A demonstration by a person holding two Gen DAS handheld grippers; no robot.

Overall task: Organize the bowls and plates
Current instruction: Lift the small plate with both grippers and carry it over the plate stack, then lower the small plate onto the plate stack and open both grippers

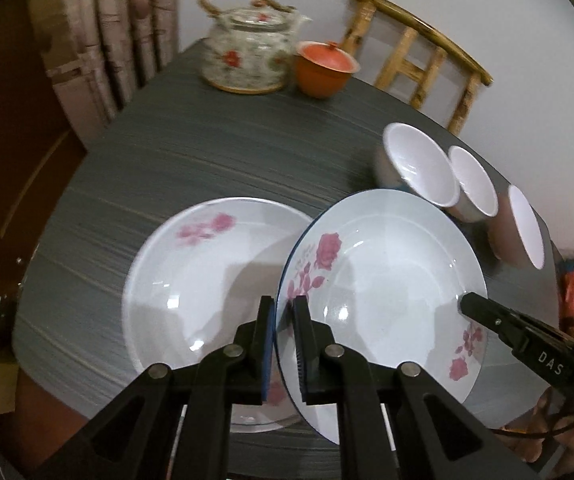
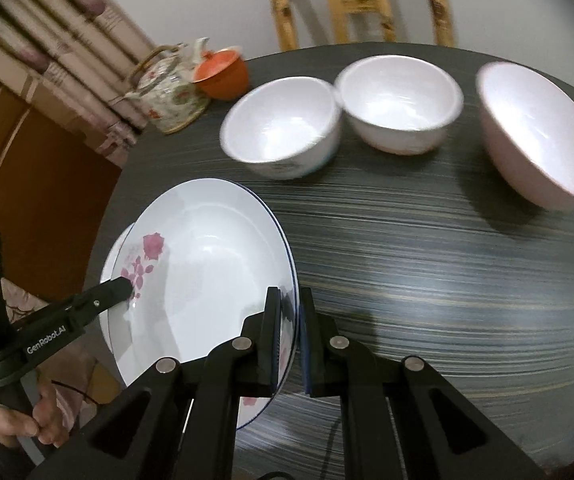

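Right gripper (image 1: 463, 305) side: we read "DAS" in white letters.
Left gripper (image 2: 129, 290) side: we read "GenRobot.AI" in white; smaller print below it is too small for us.

lower plate (image 1: 191, 280): right part hidden under the lifted plate (image 1: 387, 280)
bowls (image 2: 283, 128): smeared by motion blur, outlines soft
far chair (image 2: 363, 0): top cut off by the picture's edge
teapot (image 2: 171, 92): blurred, pattern unclear

Teapot (image 1: 247, 50) beside orange lidded cup (image 1: 323, 68); chair (image 1: 415, 52).
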